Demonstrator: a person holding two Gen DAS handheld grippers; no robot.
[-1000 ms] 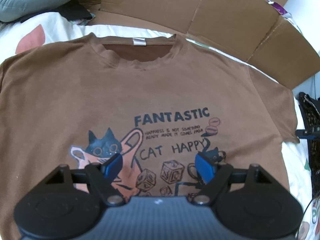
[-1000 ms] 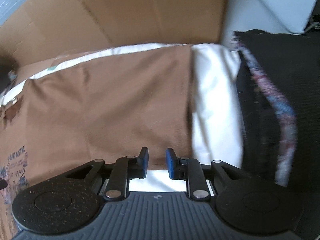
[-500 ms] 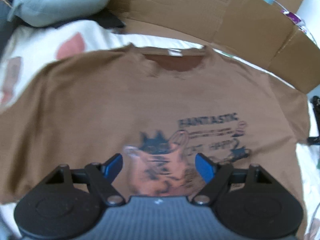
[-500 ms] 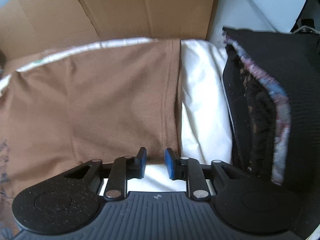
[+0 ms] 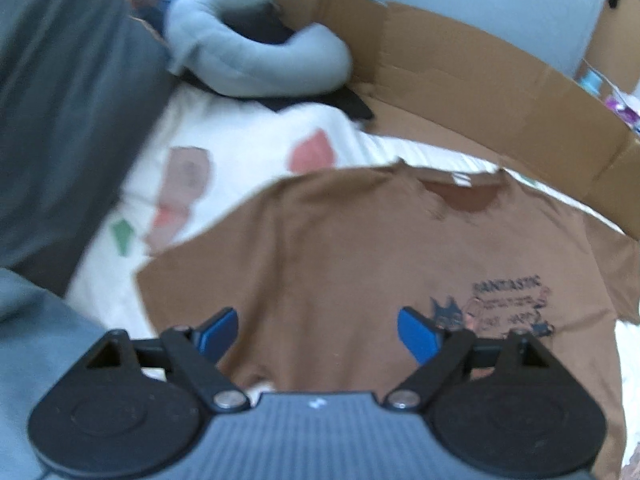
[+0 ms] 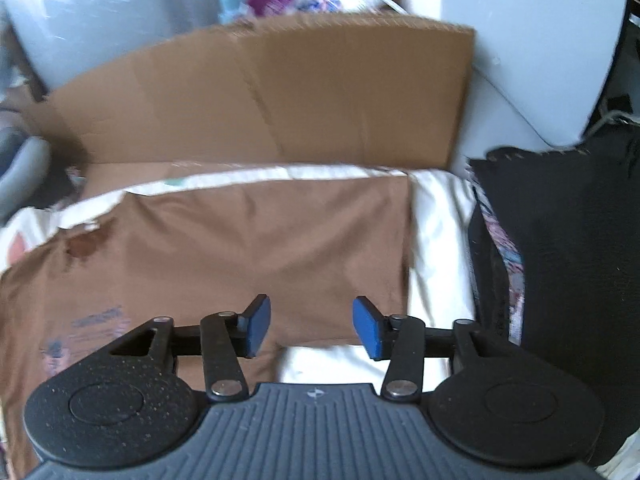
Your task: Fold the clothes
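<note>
The brown T-shirt (image 5: 360, 264) was seen spread flat, print side up, on the white patterned bedsheet (image 5: 240, 152), collar (image 5: 460, 196) toward the cardboard sheet (image 5: 480, 80) at the far side. No fold was visible in either view; both sleeves lay out to the sides.

The left hand-held gripper (image 5: 318, 332) was held over the shirt body near the left sleeve (image 5: 180, 264), jaws wide apart, nothing between them. The right hand-held gripper (image 6: 311, 326) was held over the right sleeve (image 6: 340, 240) near its hem, jaws also parted and empty, though less widely than the left. The sleeve hem lay just beside a strip of bare sheet, and a black fabric pile (image 6: 560, 260) stood close on the right.

Step in hand was judged to be a sleeve or side fold inward, since both grippers sat near the outer edges; this was only a reading of the pose. Both views were motion-blurred, so contact with the cloth could not be told.

For a good fold:
- The sleeve should be pinched at the hem through both layers, not the top layer alone.
- The bedsheet beneath should be kept out of the pinch; soft bedding bunches easily.
- Both edges should be carried at matching height and pace so the crease runs straight along the body.
- The cloth should be laid down flat before release, then smoothed.
- The black pile on the right should be avoided during the swing.
</note>
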